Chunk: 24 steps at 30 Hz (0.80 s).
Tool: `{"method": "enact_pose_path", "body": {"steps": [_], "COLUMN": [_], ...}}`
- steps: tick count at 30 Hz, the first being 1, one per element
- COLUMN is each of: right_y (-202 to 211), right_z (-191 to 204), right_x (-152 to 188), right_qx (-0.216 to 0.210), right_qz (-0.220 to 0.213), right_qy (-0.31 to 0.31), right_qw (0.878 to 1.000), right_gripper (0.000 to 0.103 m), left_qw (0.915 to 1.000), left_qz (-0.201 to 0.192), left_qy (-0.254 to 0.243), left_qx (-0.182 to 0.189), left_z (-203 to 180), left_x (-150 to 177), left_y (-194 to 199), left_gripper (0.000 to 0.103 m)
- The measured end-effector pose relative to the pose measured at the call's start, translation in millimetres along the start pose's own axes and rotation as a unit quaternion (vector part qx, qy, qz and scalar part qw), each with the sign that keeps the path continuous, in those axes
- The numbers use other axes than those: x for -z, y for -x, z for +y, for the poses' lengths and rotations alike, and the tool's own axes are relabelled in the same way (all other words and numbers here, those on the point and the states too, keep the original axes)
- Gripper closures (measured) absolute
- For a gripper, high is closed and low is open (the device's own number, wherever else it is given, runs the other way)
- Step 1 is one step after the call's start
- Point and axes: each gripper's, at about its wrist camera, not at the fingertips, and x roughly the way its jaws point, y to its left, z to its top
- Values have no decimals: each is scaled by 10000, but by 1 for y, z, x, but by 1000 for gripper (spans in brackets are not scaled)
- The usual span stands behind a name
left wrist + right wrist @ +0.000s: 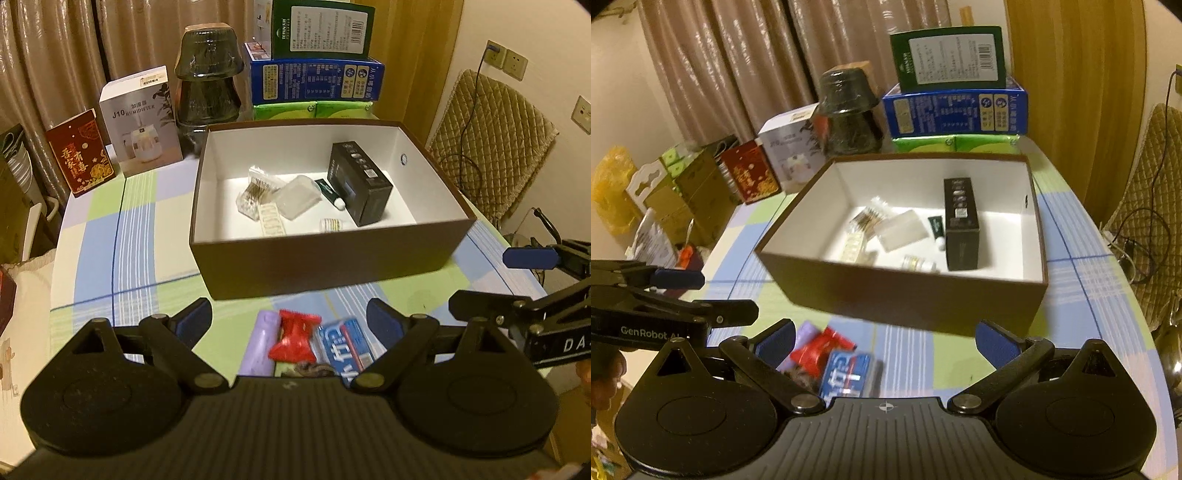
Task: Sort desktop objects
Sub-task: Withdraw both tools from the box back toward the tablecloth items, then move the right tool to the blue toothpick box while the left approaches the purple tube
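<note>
Left to right on the checked worktop point(140, 229), a purple roll point(258, 341), a red candy wrapper point(295, 336) and a blue pack point(345, 345) lie bunched just short of the brown box point(325, 266). They sit between the left gripper point(290, 326) fingers, spread wide and empty, which look nearer. The right gripper point(884, 343), also spread and empty, has them off toward its left finger. Their near ends are hidden, and motion blur smears the pack's print.

On the white humidifier box point(142, 122) at eleven o'clock I read "J10 HUMIDIFIER". My left gripper point(683, 291) carries "GenRobot.AI"; my right gripper point(532, 280) shows "DA", cut off.
</note>
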Motion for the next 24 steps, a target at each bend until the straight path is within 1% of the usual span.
{"method": "enact_pose_path", "body": {"steps": [5, 14, 24], "right_y": [9, 10, 7], "right_z": [4, 12, 15], "right_x": [16, 40, 53], "right_qx": [-21, -73, -43], "right_qz": [85, 421, 718], "right_qy": [47, 100, 118], "right_qw": [10000, 9990, 9973], "right_gripper": [2, 2, 2], "left_qw": [10000, 9995, 9981], "left_qz": [27, 315, 584], "left_qy": [31, 80, 160], "left_qx": [-6, -44, -143], "left_z": [-6, -14, -11], "left_x": [16, 48, 73], "left_y": [10, 14, 15], "left_gripper": [15, 15, 15]}}
